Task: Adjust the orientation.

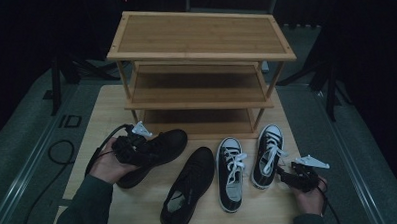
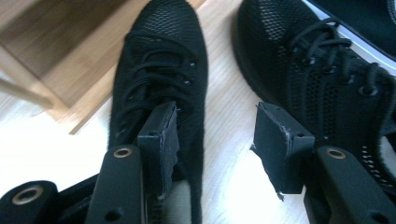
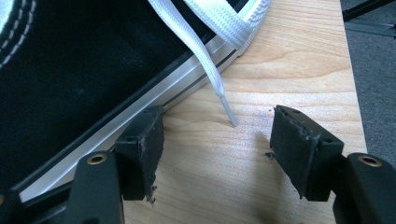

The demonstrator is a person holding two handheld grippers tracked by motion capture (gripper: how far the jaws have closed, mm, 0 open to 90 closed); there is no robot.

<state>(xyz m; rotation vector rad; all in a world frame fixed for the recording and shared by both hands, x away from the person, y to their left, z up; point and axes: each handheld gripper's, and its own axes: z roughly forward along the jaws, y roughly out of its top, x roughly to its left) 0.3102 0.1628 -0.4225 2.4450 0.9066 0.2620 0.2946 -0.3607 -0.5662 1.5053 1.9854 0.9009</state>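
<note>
Grippers at the shoes in front of the bamboo rack (image 1: 199,39)

Left gripper (image 2: 215,135), jaws wide apart, holds nothing, straddling the left black mesh shoe's (image 2: 161,79) side; right gripper (image 3: 217,154), equally spread and empty, sits beside the rightmost black canvas sneaker (image 3: 79,65).

Matt black mesh shoe (image 2: 159,70), wooden table (image 3: 289,70)

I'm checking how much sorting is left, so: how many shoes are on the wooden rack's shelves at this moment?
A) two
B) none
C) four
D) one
B: all three shelves of the wooden rack are bare, while both black mesh shoes and both black-and-white sneakers lie on the table in front of it.
</note>
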